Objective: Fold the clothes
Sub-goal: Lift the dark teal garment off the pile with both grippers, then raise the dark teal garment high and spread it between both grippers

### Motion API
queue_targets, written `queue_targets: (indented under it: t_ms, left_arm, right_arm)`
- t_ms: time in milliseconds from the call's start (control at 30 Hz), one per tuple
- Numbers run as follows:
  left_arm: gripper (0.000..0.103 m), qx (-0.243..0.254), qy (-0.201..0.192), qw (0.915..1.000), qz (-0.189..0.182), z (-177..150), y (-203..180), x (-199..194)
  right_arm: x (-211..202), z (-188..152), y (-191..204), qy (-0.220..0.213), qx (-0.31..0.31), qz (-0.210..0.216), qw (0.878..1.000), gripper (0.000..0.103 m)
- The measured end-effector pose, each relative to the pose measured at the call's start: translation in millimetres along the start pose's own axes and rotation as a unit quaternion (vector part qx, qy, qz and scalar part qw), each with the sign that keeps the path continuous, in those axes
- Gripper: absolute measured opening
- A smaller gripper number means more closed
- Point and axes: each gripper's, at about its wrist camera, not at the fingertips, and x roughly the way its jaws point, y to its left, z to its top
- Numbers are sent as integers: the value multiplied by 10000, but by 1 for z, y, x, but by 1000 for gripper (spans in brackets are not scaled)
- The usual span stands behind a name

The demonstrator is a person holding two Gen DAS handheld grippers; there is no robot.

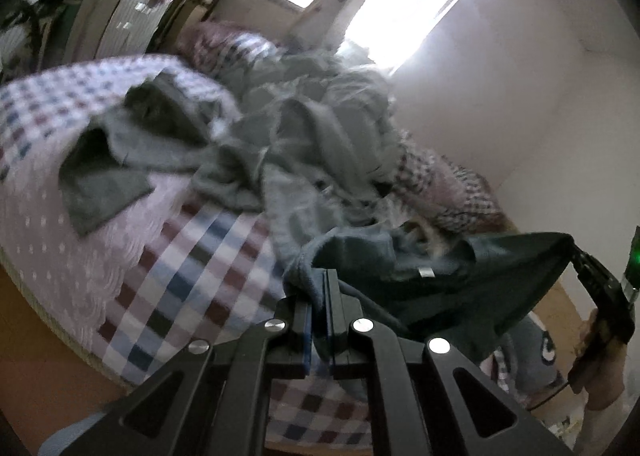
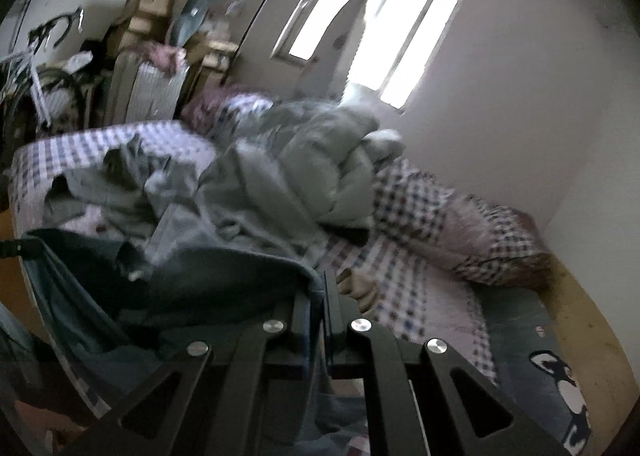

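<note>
1. Garment, dark teal (image 1: pixel 500 280): held up off the bed, stretched between my two claws, top edge pulled near-taut, rest sagging below. Seen from the right wrist cam as the same dark cloth (image 2: pixel 192 288) spreading left. Held this way, I judge, to shake it flat and find the edges before folding.
2. Left claw (image 1: pixel 319 312): pressed together, pinching one corner of the garment; cloth bunches between the pads.
3. Right claw (image 2: pixel 319 312): pressed together on the opp. corner, fabric clamped right at the tips. Also visible from the left cam at far right, gripping the stretched end.
4. Bed (image 1: pixel 192 256): checked sheet, pink/blue/maroon squares; bare patch in front serves as likely lay-down spot.
5. Pile of grey-green clothes (image 1: pixel 312 136): heaped mid-bed, unfolded, prob. awaiting their turn. One grey piece (image 1: pixel 100 180) lies apart to the left, flat-ish.
6. Pillow, checked (image 2: pixel 492 240): at the bed's right side, near the wall.
7. Window (image 2: pixel 400 28): bright, backlights scene; detail blurred.
8. Progress est.: early; nothing on the bed looks neatly folded.
</note>
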Motion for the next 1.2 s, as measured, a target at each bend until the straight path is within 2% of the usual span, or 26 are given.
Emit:
queue_targets:
  t_ms: [267,567,767,933,1100,1200]
  left_arm:
    - [3,397,-295,9983,-300,46,-49,-45]
    - [3,842,-628,9924,-636,97,-104,-97]
    - [3,1197,-1052,9830,-914,149,-143,-151]
    - [3,1500,-1390,9731,-1062,185,-175,-195]
    - [3,1643,-1719,9646,-1140,224,-203,-235]
    - [3,1727,-1912,9589,-1187,248,-219,-259]
  right_arm:
    - [-82,19,-45,-551,163,-549,9968,3]
    - [-159,28,-104,-949,631,-944,9890,3]
    - [-208,43,-132,-1303,845,-1081,9819,3]
    - [-257,67,-148,-1805,1018,-1086,9722,3]
    - [-300,95,-156,-2249,871,-1332,9613,3]
    - [-315,107,-162,-2372,818,-1472,9567,3]
